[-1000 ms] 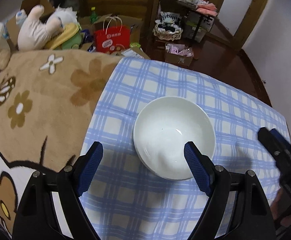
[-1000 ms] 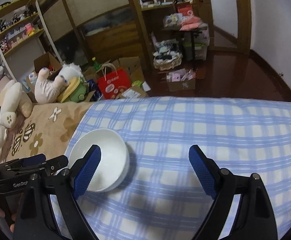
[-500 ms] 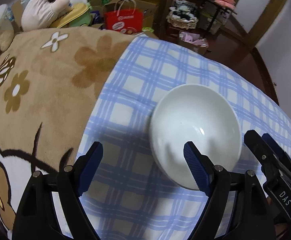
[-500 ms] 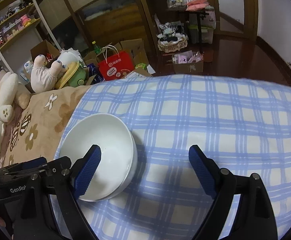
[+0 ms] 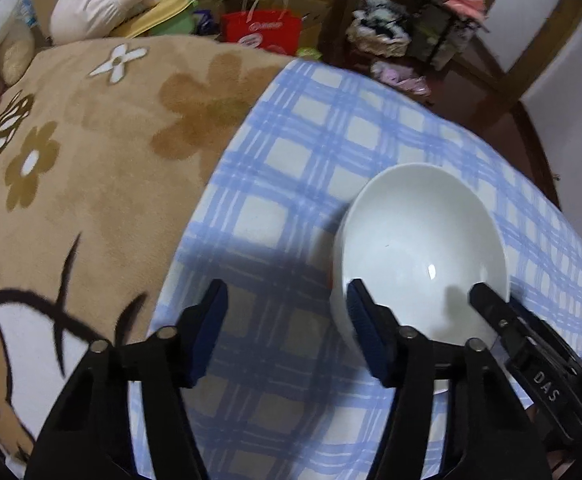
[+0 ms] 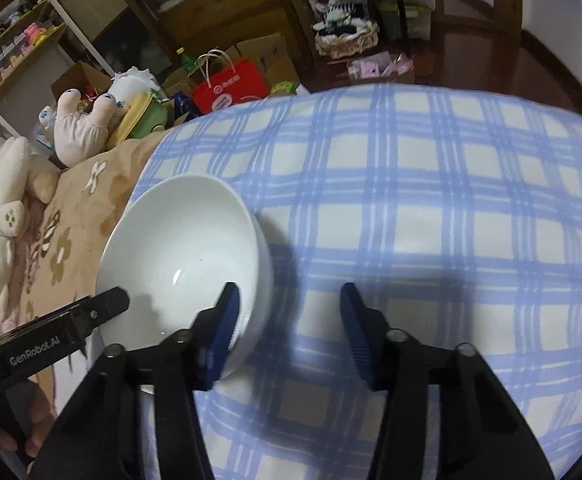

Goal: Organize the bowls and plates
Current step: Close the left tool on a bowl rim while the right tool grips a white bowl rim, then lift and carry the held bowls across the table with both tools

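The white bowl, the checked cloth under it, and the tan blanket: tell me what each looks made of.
White bowl: likely glazed ceramic or porcelain, going by its smooth gloss and a sharp light glint inside; melamine can't be ruled out.
Checked cloth: soft woven or fleecy fabric, matte, draping over the edge.
Tan blanket: plush fleece, with a fuzzy nap and a printed flower pattern.

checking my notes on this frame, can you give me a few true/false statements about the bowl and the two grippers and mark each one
1. The white bowl sits on the blue checked cloth. True.
2. The bowl holds food. False: it is empty.
3. The left gripper has one finger over the bowl's rim and the other outside on the cloth. True; its jaws have just been closing.
4. The right gripper is nowhere near the bowl. False: one finger is at the rim, inside the bowl; its jaws have just been closing too.
5. A red bag stands on the cloth. False: it is on the floor beyond.
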Motion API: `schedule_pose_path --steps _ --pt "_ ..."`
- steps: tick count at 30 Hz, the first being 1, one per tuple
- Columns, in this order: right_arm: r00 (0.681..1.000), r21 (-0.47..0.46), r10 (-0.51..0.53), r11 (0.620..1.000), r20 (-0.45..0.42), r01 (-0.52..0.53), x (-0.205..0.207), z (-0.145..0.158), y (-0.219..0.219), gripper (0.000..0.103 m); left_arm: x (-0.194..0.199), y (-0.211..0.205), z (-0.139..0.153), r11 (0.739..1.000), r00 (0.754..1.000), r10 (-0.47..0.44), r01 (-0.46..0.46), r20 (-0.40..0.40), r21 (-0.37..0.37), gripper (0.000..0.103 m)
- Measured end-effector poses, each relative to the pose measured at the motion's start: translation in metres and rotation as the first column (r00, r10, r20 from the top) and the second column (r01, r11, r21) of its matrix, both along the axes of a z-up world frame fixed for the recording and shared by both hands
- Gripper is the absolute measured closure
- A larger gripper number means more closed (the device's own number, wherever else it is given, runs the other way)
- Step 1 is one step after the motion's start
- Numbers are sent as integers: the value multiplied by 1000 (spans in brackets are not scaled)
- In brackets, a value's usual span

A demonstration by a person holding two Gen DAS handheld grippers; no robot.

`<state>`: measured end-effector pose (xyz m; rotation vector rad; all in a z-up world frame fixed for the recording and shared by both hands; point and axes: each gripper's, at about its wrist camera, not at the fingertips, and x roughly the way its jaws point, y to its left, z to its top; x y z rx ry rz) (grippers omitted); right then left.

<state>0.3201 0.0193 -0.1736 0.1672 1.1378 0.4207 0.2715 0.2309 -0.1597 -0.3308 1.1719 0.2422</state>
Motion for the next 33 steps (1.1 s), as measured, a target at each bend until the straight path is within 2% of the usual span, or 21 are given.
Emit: schedule_pose_path --steps 3,7,10,14,18,25,33 --pt "1000 -1 0 1000 -16 0 -1 -3 0 56 1 -6 -2 1000 1000 -22 22 1 19 53" --pt "999 -2 -3 1000 -35 3 -4 -7 0 63 3 -9 -8 998 999 -37 37 -8 -44 68" --pt "998 -3 10 1000 -67 -11 -4 -11 4 80 4 -14 -12 994 998 -59 58 -16 -92 73" --pt "997 -39 19 999 -72 -22 -9 -15 11 92 7 -24 -14 992 997 -76 73 -19 -99 84" --pt "997 -18 -2 1000 -79 0 -13 -16 8 93 7 -26 -19 991 997 -73 71 -13 -109 92" --pt "997 -15 -16 1000 -69 15 -24 -10 4 92 1 -25 -13 988 999 -55 54 1 -142 93" --pt "999 -24 -40 999 -26 40 -45 15 -18 91 -12 -47 15 983 993 -99 106 57 -152 93"
